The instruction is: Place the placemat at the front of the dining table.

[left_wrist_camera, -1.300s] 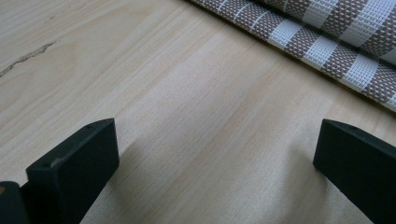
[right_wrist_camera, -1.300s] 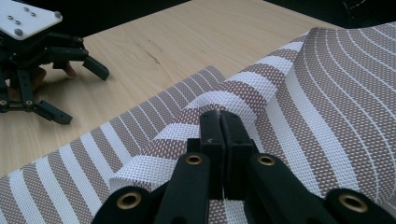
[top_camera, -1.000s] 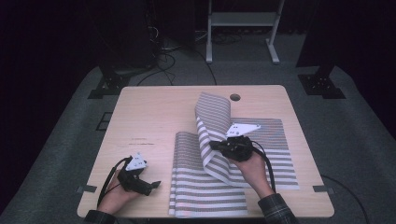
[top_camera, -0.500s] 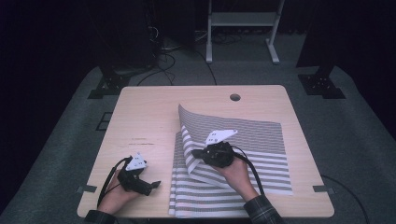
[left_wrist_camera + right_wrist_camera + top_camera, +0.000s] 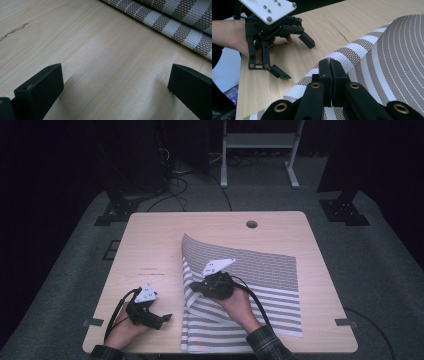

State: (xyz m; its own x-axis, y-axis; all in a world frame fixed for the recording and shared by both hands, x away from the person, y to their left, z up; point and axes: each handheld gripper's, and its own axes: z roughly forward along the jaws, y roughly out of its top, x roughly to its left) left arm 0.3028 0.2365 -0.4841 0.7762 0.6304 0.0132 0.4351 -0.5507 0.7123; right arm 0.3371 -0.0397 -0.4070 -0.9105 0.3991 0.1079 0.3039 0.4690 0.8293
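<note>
High view: light wood table with a brown-and-white striped mat spread over its right-front part, reaching nearly to the front edge. Right hand-held gripper sits over the mat's left side, jaws pinched on the mat's edge, and that side is lifted and curled up toward the table's middle, with the finer-striped underside showing. Right hand and a plaid sleeve come in from the front edge, black cable trailing across the mat. Left hand-held gripper rests near the front-left corner of the table, jaws spread wide, nothing between them, just beside the mat's left edge but apart from it. Left hand is behind it at the front edge. Round hole in the table near the far edge. Left gripper view: two black jaws well apart over bare wood, with the mat's edge running across the upper right, not touched. Right gripper view: jaws closed together on the striped edge of the mat, which rises off the table; the left hand-held gripper sits beyond on bare wood with jaws apart, white plate on top. Dark floor, cables and a metal stand beyond the far edge.
</note>
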